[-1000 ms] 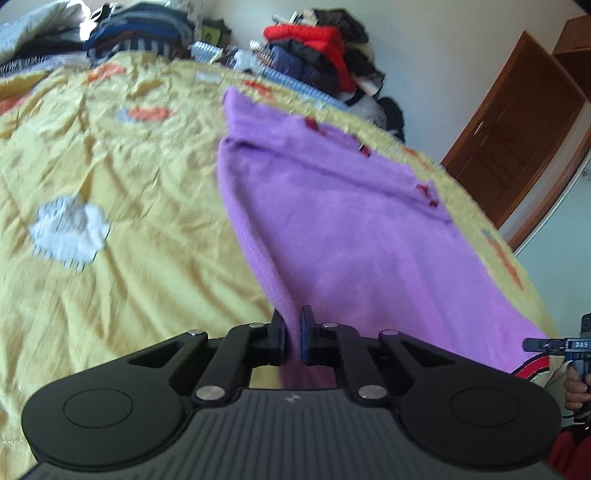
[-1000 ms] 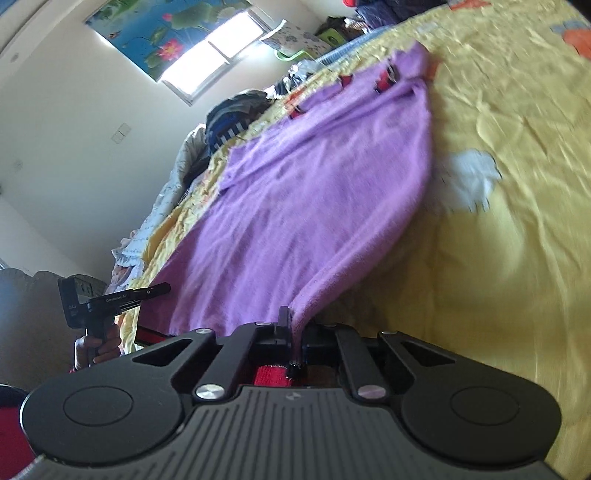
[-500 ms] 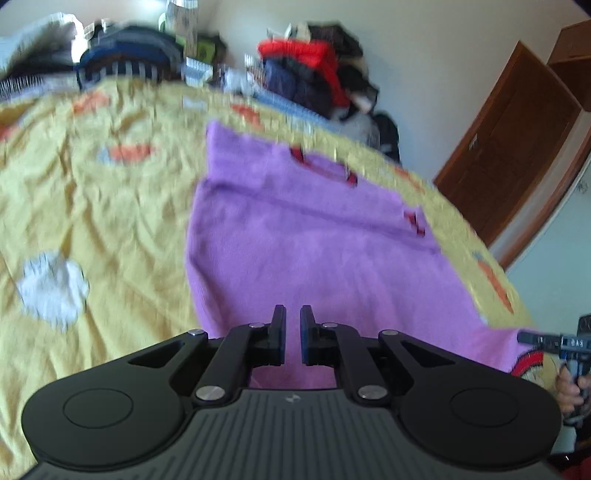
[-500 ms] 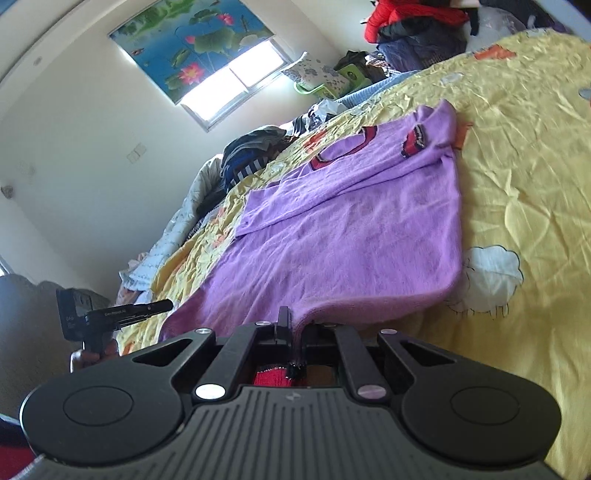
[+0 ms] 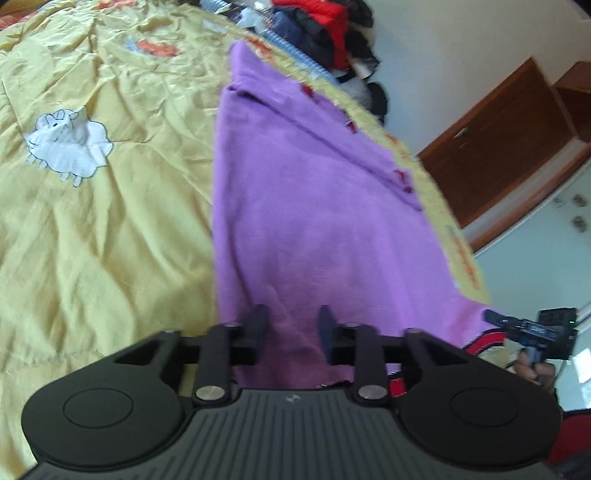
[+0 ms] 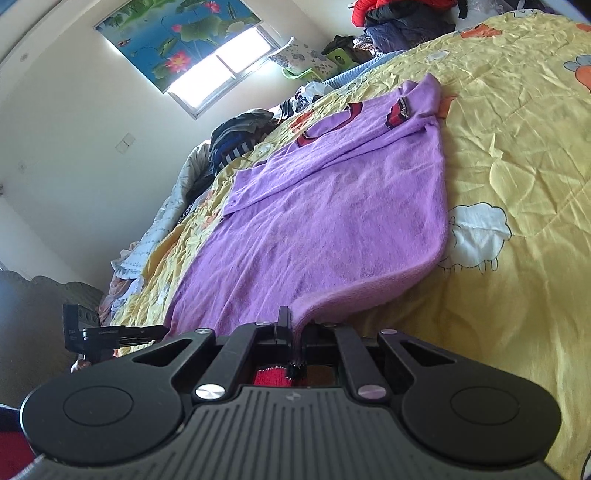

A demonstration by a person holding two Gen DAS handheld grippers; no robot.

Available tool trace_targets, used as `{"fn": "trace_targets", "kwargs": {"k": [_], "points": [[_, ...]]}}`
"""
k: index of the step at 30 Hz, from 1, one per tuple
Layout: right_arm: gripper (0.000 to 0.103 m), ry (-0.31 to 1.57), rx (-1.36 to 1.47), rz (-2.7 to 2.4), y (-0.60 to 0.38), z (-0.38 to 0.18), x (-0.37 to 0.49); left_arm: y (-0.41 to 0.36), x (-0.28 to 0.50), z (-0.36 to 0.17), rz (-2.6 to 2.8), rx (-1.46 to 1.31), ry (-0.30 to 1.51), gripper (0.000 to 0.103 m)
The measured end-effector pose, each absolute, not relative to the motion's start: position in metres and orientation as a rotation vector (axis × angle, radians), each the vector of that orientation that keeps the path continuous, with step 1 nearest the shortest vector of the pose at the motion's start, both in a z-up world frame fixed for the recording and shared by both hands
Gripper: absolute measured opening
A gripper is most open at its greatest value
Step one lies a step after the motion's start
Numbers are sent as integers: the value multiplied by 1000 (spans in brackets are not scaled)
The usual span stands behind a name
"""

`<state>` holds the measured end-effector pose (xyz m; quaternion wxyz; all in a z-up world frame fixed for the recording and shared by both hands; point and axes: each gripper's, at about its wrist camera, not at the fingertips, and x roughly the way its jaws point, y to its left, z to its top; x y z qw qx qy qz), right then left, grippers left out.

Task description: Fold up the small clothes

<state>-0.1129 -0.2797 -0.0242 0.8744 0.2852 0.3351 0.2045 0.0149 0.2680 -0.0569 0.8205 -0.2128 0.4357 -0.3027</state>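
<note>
Left gripper [image 5: 291, 325] jaws just opened, apparently releasing purple sweater [image 5: 317, 221] hem; sweater settled flatter.

Bed with wrinkled yellow sheep-print quilt [image 5: 110, 240], purple sweater [image 5: 314, 229] spread flat, clothes heap [image 5: 325, 26] at far edge

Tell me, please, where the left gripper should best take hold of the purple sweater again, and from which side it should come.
Probably the near hem corner of the purple sweater, from the bed's near edge. The left gripper has just been opening, and its fingers stand apart over the fabric there. The right gripper pinches the same hem, where the cloth lifts off the yellow bedspread.
</note>
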Motion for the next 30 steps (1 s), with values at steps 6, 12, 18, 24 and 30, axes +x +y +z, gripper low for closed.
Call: {"fn": "trace_targets", "kwargs": {"k": [6,12,18,24,30], "points": [[10,707,598,425,-279,-27,-113,302,3,-52,-542,-537,842,77],[11,719,594,434,-274,-29,-111,319,25,-60,-596,-689,873,85],[11,726,600,436,-274,-33,-109,288,38,-69,-819,-698,935,85],[11,734,613,440,-274,-38,-109,263,49,-76,-937,-766,929,85],[11,747,597,430,-276,-39,-112,252,49,-78,-813,-709,1018,33]]}}
